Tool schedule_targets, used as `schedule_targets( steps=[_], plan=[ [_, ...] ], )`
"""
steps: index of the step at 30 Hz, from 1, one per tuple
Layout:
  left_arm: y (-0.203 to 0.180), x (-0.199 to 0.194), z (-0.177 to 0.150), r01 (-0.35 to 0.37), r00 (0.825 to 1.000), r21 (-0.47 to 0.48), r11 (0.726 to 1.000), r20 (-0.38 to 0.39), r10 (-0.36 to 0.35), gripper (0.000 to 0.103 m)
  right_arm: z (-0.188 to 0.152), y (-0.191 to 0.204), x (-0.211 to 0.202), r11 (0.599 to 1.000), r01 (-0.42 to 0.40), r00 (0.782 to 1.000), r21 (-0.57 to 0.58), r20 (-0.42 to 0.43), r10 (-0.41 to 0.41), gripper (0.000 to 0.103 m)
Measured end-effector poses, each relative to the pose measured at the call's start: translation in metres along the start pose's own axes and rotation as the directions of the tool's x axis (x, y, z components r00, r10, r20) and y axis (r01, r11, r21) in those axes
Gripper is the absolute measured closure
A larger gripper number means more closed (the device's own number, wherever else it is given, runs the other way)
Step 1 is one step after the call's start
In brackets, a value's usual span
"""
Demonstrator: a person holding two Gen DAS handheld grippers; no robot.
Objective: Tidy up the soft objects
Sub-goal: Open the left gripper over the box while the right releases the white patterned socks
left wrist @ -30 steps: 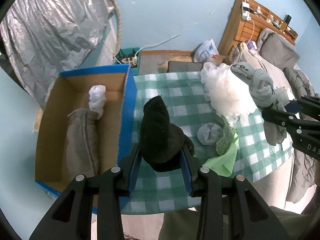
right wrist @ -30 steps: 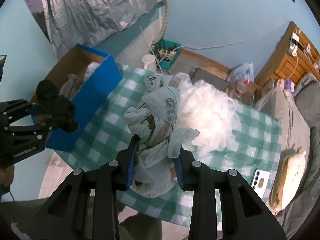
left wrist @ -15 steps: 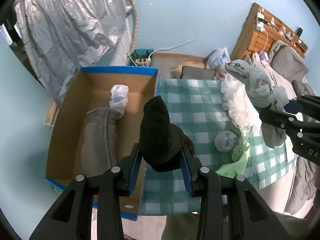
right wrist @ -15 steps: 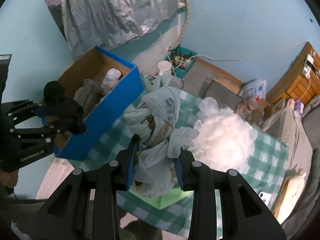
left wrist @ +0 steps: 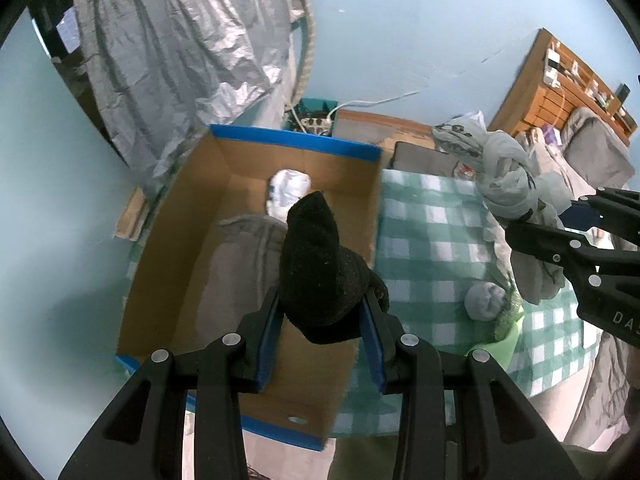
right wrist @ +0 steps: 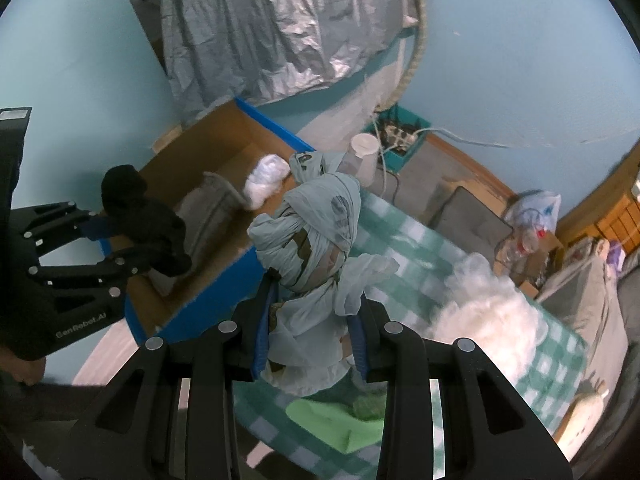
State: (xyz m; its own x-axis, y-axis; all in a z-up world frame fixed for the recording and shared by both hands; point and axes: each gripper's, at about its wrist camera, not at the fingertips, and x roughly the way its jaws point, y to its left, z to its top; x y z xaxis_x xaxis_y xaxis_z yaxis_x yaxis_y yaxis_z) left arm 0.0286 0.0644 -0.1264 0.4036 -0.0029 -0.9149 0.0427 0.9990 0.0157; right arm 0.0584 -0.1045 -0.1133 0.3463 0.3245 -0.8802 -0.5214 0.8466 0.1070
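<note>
Blue walls surround a checked tablecloth (left wrist: pixel 432 216). Left gripper (left wrist: pixel 322 316) pinches a black sock (left wrist: pixel 320 264) over the cardboard box (left wrist: pixel 296 144); right gripper (right wrist: pixel 310 328) pinches a knotted pale cloth (right wrist: pixel 316 232) at center frame.

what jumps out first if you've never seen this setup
The left tongs grip a black sock over the open blue-edged cardboard box, which already holds a grey garment and a white bundle. To the right, the right tongs clamp a knotted pale cloth bundle above the green checked tablecloth.

both wrist cams look steeply down from close above; both catch the cardboard box (left wrist: pixel 256 240) (right wrist: pixel 224 160) and checkered cloth (left wrist: pixel 432 232) (right wrist: pixel 400 232)
</note>
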Motion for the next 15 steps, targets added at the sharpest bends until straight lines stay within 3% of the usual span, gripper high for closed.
schedule_targets(
  steps=[15],
  plan=[
    [0.053, 0.010, 0.018, -0.073, 0.997, -0.035, 0.997, 0.004, 0.073, 0.065, 0.049, 0.046, 0.034, 0.995, -0.043, 0.999, -0.087, -0.016, 0.041, 0.070]
  ],
)
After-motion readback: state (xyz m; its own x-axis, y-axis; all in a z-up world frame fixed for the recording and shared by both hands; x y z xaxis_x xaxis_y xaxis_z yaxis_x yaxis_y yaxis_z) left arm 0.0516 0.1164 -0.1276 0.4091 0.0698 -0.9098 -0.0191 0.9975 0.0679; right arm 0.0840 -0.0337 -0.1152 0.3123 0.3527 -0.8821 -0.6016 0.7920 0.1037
